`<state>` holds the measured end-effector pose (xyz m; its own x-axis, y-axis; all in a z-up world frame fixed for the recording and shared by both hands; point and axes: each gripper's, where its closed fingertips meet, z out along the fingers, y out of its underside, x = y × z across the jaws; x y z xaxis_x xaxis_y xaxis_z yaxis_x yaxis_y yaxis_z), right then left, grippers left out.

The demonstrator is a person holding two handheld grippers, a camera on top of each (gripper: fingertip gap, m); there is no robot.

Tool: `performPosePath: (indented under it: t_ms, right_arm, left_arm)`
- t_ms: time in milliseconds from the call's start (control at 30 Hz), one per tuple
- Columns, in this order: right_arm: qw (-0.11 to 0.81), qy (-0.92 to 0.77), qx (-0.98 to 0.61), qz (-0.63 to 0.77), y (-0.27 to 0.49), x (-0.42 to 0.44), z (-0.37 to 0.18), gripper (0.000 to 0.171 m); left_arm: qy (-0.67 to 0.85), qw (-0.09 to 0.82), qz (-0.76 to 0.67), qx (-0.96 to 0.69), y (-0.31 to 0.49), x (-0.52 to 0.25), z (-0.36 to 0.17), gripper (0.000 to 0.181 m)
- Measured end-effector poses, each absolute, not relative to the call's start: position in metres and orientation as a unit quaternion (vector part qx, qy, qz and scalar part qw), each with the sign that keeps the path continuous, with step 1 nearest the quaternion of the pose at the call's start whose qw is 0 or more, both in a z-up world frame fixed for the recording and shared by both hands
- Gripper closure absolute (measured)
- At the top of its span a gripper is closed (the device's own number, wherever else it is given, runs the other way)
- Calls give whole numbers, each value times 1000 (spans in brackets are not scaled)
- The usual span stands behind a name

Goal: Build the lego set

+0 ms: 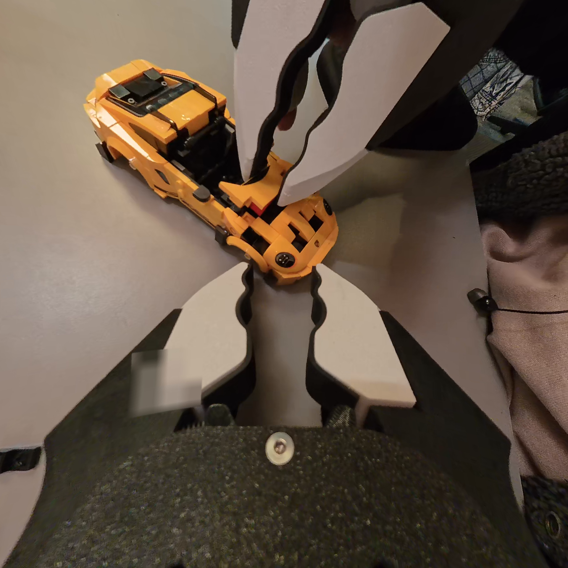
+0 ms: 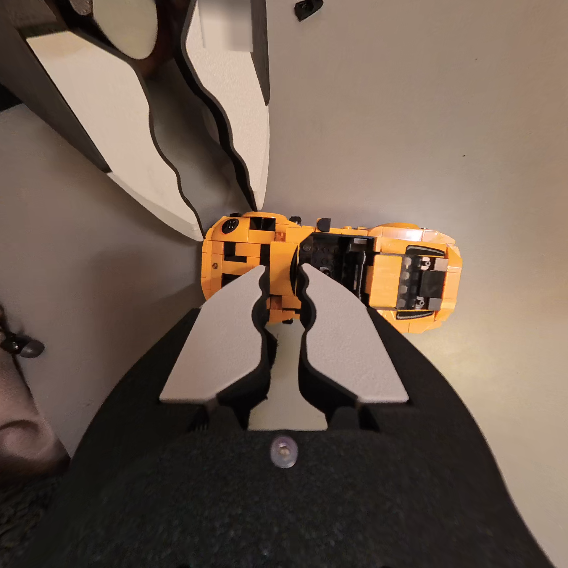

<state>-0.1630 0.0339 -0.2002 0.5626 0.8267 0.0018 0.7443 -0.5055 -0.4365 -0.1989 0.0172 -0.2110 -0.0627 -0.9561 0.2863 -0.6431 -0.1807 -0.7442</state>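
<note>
Orange lego car sits on the grey table, roof off, black cockpit exposed.

Left wrist view: car runs from 10 o'clock down to centre, nose at the tips of the left gripper. Jaws apart — the nose corner sits at the mouth of the gap, fingertips just beside it on either side, nothing clamped.

Right gripper comes in from 12 o'clock onto the hood area just ahead of the cockpit. It's clamped on an orange hood plate that sits tilted, raised above the body, red brick visible underneath.

Right wrist view: car lies crosswise, nose at 9 o'clock, tail at 3 o'clock. Own fingers straddle the hood/windshield line — plate between them. Left gripper enters from 11 o'clock, tips at the nose corner.

Small black piece lies well apart at 12 o'clock.
</note>
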Motion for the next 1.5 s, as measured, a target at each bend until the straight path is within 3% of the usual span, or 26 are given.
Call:
performPosePath:
  t_ms: [500, 933, 1133, 1300, 1500]
  right_arm:
    - [152, -474, -862, 96, 33, -161, -201, 155]
    - [168, -455, -860, 161, 32, -160, -198, 155]
    - [248, -446, -807, 299, 22, -178, -157, 155]
    - [350, -445, -712, 417, 10, -196, -111, 155]
    - [426, -419, -640, 483, 2, -205, -84, 155]
  left_arm:
    - [611, 201, -397, -655, 18, -199, -210, 147]
    - [609, 213, -396, -654, 20, -199, -208, 148]
    - [581, 264, -445, -628, 25, -194, -180, 150]
    - [551, 335, -540, -541, 11, -192, -124, 149]
    - [531, 359, -582, -501, -1, -195, -93, 157]
